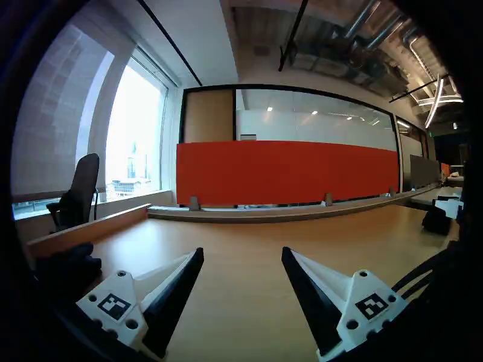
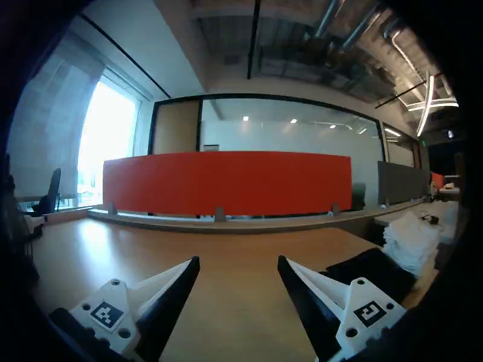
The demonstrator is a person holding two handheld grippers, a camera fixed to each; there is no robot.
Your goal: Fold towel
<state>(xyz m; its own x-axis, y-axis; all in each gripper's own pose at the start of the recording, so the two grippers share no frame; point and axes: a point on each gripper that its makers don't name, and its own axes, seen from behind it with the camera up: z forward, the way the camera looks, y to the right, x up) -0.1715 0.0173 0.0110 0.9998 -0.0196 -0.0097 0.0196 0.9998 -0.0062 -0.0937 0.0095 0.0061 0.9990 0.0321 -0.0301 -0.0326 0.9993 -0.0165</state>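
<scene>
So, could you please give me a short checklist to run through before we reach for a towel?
1. Left gripper ready to grasp: ok, jaws apart with nothing between them.
2. Right gripper ready to grasp: ok, jaws apart with nothing between them.
3. Towel located: ok, a stack of white towels sits at the right edge of the right gripper view.
4. Towel laid flat for folding: not ok, the towels sit stacked.
5. Folding room on the desk: ok, bare wood lies ahead of both grippers.
6. Dark cloth beside the stack: cannot tell what it is.
</scene>
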